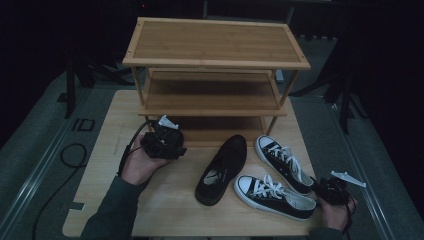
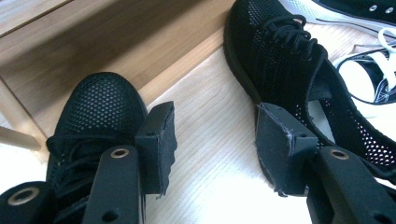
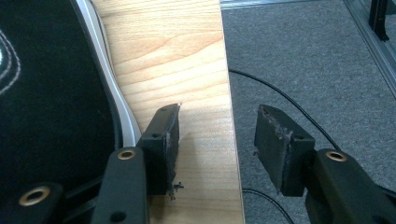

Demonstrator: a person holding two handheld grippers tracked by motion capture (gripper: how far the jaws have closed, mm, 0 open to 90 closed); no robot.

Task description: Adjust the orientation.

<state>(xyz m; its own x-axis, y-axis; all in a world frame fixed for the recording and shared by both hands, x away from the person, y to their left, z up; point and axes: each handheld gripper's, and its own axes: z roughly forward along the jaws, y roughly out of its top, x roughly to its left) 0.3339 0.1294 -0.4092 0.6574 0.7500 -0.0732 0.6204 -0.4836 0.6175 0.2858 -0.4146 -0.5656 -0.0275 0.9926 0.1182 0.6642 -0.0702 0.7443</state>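
A black mesh shoe (image 1: pixel 222 169) lies mid-table, toe toward the bamboo shoe rack (image 1: pixel 212 97). Two black-and-white canvas sneakers (image 1: pixel 281 161) (image 1: pixel 272 196) lie to its right. My left gripper (image 1: pixel 167 144) is held above the table near the rack's bottom shelf. In the left gripper view it (image 2: pixel 215 116) is open over bare wood. A second black mesh shoe (image 2: pixel 98 114) sits just outside its left jaw and the first mesh shoe (image 2: pixel 280 60) beyond its right jaw. My right gripper (image 1: pixel 331 190) (image 3: pixel 217 116) is open at the table's right edge, beside a sneaker's white sole (image 3: pixel 109 98).
The light wooden table (image 1: pixel 165 200) carries the three-shelf rack at its far side. Grey carpet floor (image 3: pixel 317 70) with a black cable (image 3: pixel 289 107) lies past the right edge. Another cable (image 1: pixel 70 155) loops on the floor at the left. Dark stands flank the rack.
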